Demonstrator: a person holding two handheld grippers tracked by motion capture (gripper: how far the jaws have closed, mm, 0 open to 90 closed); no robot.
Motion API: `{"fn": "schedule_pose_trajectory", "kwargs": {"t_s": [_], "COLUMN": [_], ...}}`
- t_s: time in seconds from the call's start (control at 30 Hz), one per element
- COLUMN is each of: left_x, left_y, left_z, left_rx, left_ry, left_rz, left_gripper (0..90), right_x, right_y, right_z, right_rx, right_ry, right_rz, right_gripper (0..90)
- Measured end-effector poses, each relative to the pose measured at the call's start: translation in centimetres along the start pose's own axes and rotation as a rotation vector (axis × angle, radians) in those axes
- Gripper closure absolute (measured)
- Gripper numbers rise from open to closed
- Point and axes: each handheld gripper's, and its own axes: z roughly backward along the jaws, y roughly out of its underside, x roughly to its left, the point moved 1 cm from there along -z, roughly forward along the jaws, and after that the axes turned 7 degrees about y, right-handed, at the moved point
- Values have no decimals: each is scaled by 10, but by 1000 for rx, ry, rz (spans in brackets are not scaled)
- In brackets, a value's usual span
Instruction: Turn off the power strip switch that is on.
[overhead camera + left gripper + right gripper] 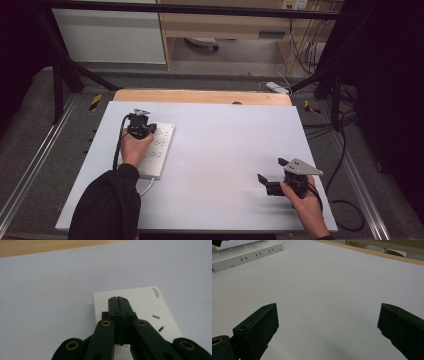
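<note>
A white power strip (160, 148) lies on the left part of the white table top (225, 145), its long side running away from me. My left gripper (140, 122) is held over the strip's far end. In the left gripper view its jaws (118, 299) are pressed together with nothing between them, above the strip's (150, 305) white face with its slots. My right gripper (271, 170) hovers near the front right of the table, pointing left. Its jaws (327, 312) stand wide apart and hold nothing. The strip (247, 253) shows far off at the upper left of that view.
A white cord (147, 187) leaves the strip's near end. A wooden board edge (200, 96) runs along the back of the table top. Black frame bars and loose cables (345, 200) surround the table on the floor.
</note>
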Motion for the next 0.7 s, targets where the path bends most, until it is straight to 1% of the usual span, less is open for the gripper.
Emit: {"fn": "schedule_pose_trajectory", "kwargs": {"t_s": [0.13,0.27,0.43,0.5,0.7], "left_x": [0,0,-1,-2,-4], "left_y": [-1,-3,-6,-7,-7], "left_z": [3,6,10,12,15], "left_rx": [-17,-51,-95,-101,-127], "left_ry": [-3,-3,-1,-5,0], "left_rz": [-2,4,-9,-14,-14], "left_gripper": [900,900,900,900,900], "right_x": [0,0,0,1,1], "right_y": [0,0,0,0,0], "right_z": [0,0,0,-1,-1], "right_rx": [1,2,2,4,6], "right_ry": [-2,-1,0,0,-1], "right_rz": [0,1,1,0,6], "right_gripper": [38,38,38,37,37]}}
